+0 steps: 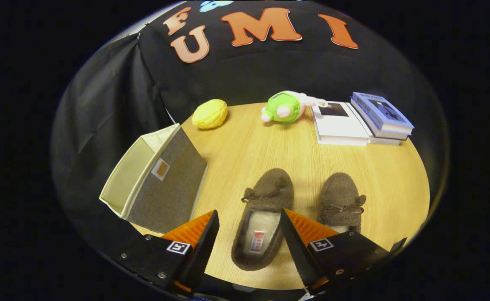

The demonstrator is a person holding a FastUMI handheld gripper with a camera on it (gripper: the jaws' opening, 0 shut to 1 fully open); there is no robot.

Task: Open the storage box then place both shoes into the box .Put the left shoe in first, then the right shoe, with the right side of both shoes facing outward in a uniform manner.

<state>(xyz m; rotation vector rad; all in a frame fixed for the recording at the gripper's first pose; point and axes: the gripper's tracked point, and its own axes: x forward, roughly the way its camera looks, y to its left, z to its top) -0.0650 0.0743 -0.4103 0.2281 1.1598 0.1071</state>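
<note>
From the gripper view: hovered the gripper (249,212) wide open near the front edge of the table (249,142), clamped on nothing. Straddled the left shoe (265,192), heel opening toward the fingers and toe toward the table's middle. Left the right shoe (341,196) just beside it, partly behind the right finger, toward the right edge. Found the storage box (167,188) tipped on its side at the left edge, mouth already showing and turned out toward that edge, away from both shoes; could not tell whether one corner overhung the rim. Spotted clutter along the far edge: a yellow toy (210,113), a green toy (284,107), a white book (338,123) and blue books (380,113), all well clear. Now the risks, as a judgement. Could easily pinch just the soft collar and let the shoe sag and swing, since fuzzy walls fold. Might snag the little bow on a fingertip. Could nudge the right shoe with the right finger on closing, sitting that near. Worst of all, might shove that light fabric box off the left edge while feeding a shoe in, with its mouth facing the drop. Could also end up with the wrong side facing outward after swinging round to reach the mouth.
</note>
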